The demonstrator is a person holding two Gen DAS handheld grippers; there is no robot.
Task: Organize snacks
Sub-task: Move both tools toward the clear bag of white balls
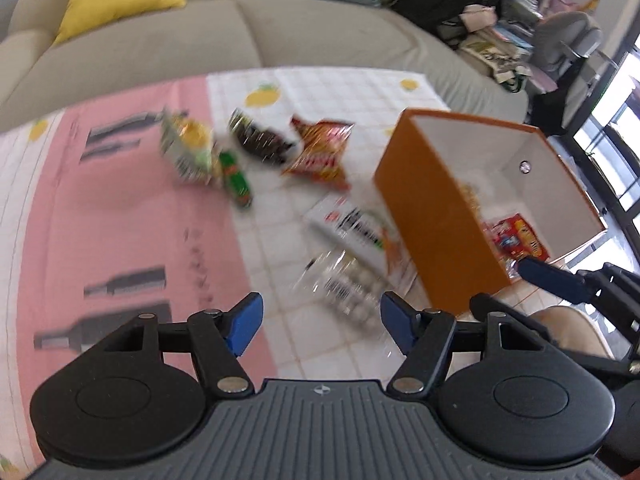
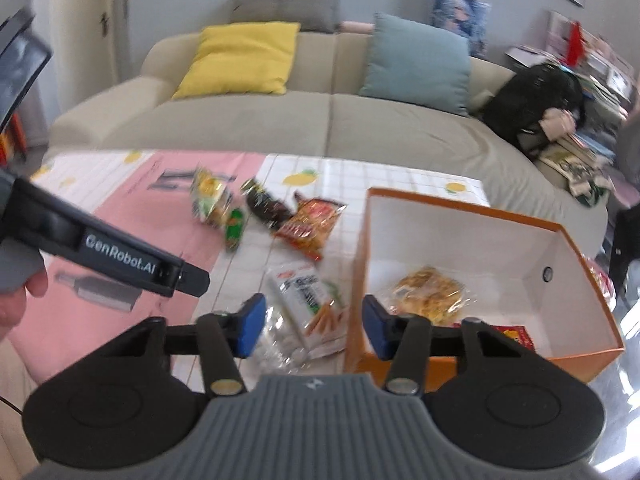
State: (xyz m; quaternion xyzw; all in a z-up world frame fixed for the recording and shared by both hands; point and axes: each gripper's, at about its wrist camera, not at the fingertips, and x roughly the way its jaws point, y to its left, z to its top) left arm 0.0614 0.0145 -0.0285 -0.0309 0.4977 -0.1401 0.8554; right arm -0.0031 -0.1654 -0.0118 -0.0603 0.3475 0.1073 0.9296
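An orange box (image 1: pixel 432 216) (image 2: pixel 568 356) with a white inside stands at the table's right and holds a yellow snack bag (image 2: pixel 430 294) and a red packet (image 1: pixel 518 238). Loose snacks lie to its left: a white carrot-stick packet (image 1: pixel 356 232) (image 2: pixel 312 300), a clear wrapped pack (image 1: pixel 348 288) (image 2: pixel 276 340), a red-orange chip bag (image 1: pixel 320 152) (image 2: pixel 310 226), a dark packet (image 1: pixel 260 140) (image 2: pixel 266 204), a green packet (image 1: pixel 236 178) (image 2: pixel 234 228) and a yellow-green bag (image 1: pixel 188 144) (image 2: pixel 210 196). My left gripper (image 1: pixel 322 322) is open and empty above the clear pack. My right gripper (image 2: pixel 312 330) is open and empty over the box's left wall.
The table (image 1: pixel 120 220) has a pink and white tiled cloth. A beige sofa (image 2: pixel 320 128) with yellow (image 2: pixel 244 56) and teal cushions (image 2: pixel 418 64) runs behind it. The other gripper's finger shows at the right of the left wrist view (image 1: pixel 556 280).
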